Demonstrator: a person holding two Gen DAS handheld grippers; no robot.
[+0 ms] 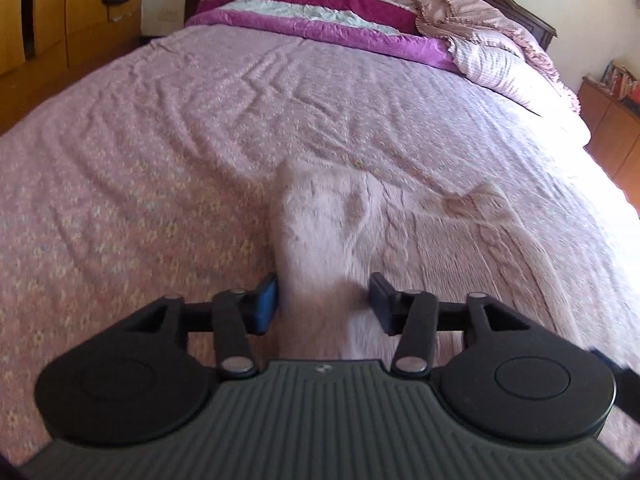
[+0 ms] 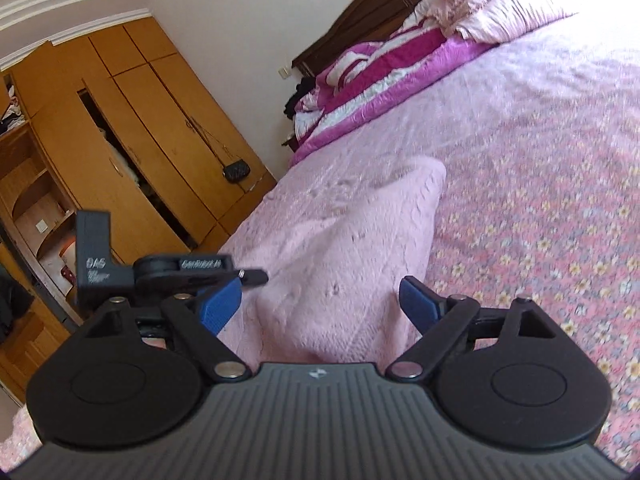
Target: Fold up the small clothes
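A small pale pink cable-knit garment (image 1: pixel 440 236) lies on the pink flowered bedspread (image 1: pixel 140 184). A fuzzy folded part of it (image 1: pixel 316 220) runs up between the fingers of my left gripper (image 1: pixel 323 304), whose jaws stand apart around the cloth without pinching it. In the right wrist view the same pink knit (image 2: pixel 340 248) lies in a heap between the blue pads of my right gripper (image 2: pixel 320 304), which is open wide over it. The left gripper's black body (image 2: pixel 160 268) shows at the left of that view.
A striped magenta and white quilt (image 1: pixel 320 12) and frilled pink pillows (image 1: pixel 500 40) are heaped at the head of the bed. A wooden wardrobe (image 2: pixel 120 140) stands along the bed's left side, a low cabinet (image 1: pixel 612 124) at the right.
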